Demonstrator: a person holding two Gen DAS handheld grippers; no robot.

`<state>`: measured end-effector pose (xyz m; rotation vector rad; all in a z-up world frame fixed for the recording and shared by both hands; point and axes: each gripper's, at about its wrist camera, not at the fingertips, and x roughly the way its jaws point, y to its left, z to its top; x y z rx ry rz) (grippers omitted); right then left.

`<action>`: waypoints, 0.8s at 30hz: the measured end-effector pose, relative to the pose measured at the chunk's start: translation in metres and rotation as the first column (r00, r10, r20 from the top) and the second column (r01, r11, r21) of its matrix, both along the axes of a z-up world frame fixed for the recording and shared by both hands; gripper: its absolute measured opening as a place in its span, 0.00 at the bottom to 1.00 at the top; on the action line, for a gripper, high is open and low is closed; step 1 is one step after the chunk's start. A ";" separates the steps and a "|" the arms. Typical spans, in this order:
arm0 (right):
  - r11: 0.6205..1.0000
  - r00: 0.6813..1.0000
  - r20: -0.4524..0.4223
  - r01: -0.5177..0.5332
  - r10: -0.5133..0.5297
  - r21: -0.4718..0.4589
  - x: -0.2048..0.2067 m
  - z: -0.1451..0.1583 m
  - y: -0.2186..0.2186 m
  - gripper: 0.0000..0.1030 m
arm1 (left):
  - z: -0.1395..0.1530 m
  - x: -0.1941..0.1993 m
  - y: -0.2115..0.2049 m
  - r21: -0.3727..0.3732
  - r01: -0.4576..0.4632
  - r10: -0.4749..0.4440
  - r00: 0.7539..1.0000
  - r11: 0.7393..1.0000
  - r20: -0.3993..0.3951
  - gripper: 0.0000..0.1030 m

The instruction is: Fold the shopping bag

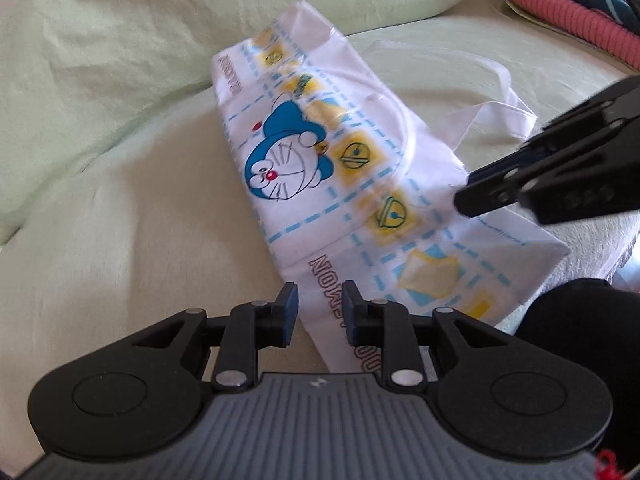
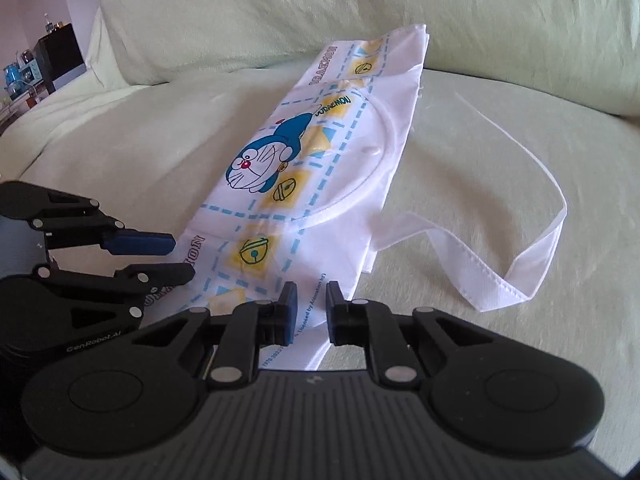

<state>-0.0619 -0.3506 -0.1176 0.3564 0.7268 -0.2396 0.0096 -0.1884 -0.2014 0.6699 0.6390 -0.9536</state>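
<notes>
- We see the shopping bag (image 2: pixel 320 168), white non-woven cloth printed with a blue cartoon cat, yellow bell squares and dashed blue lines, lying on the seat of a sofa (image 2: pixel 500 184) draped in a pale green cover.
- It is folded lengthwise into a long narrow band that runs from the near edge of the seat toward the back cushion (image 1: pixel 120 40).
- One white handle loop (image 2: pixel 532 240) trails loose on the seat to the right of the band; a second handle lies flat on top of the folded cloth.
- Our left gripper (image 1: pixel 320 304) sits at the near end of the band. Its fingers (image 1: pixel 289 300) stand a moderate gap apart with a strip of the bag's edge between them; we cannot tell whether the pads press on it.
- Our right gripper (image 2: pixel 311 304) is at the near right corner of the bag. Its fingers (image 2: pixel 289 300) are nearly together with a fold of white cloth in the narrow gap, and we cannot say for sure that they clamp it.
- In the left wrist view, the right gripper (image 1: pixel 466 194) reaches in from the right, its tips at the bag's edge.
- A pink ribbed roll (image 1: pixel 572 24) and dark striped fabric lie at the far right end of the sofa.
- A dark cabinet (image 2: pixel 56 60) stands beyond the sofa's left end.
</notes>
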 end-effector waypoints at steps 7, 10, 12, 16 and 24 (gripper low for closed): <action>0.999 0.999 0.020 -0.034 0.034 -0.023 0.001 0.002 -0.005 0.15 | -0.004 -0.003 -0.013 0.015 0.028 -0.029 0.999 0.999 0.042 0.26; 0.999 0.999 0.010 -0.033 0.034 -0.035 0.006 -0.007 -0.003 0.14 | -0.006 -0.002 -0.011 0.003 0.020 -0.021 0.999 1.000 0.032 0.26; 1.000 1.000 0.011 -0.024 0.024 -0.015 0.005 -0.004 -0.003 0.15 | -0.007 0.000 -0.009 -0.001 0.018 -0.018 0.999 1.000 0.027 0.26; 1.000 0.999 0.036 -0.019 0.019 0.003 -0.005 0.002 0.001 0.17 | -0.005 0.000 -0.011 0.018 0.028 -0.029 0.999 0.999 0.038 0.26; 0.995 0.998 -0.012 -0.062 0.061 -0.081 0.002 -0.012 0.007 0.04 | 0.001 -0.008 -0.012 0.074 0.087 -0.094 0.991 0.993 0.093 0.27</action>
